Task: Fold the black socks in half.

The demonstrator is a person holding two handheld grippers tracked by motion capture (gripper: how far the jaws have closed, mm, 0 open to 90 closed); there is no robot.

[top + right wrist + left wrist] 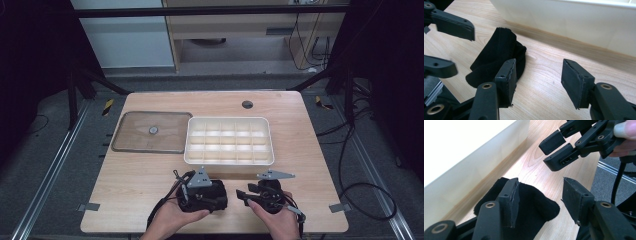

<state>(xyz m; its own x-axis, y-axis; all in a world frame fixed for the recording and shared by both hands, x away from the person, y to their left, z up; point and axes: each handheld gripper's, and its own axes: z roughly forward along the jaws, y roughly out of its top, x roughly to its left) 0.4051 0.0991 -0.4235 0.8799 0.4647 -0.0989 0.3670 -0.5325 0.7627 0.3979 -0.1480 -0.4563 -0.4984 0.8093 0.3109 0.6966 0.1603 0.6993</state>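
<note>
So the black cloth [496, 58] is a soft, matte, crumpled little wad lying on the table [150, 180] near the front wall of the white divided tray [229, 141], between the two grippers. The left gripper [539, 200] and right gripper [537, 80] both sit partly open with nothing clamped. From above the left one covers most of the cloth, so its full shape is hard to make out.

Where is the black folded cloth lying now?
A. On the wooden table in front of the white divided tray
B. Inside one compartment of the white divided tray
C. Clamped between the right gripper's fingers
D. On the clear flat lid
A: the black folded cloth lies on the bare wooden table, just before the outer wall of the white divided tray, with no fingers pressing it.
</note>
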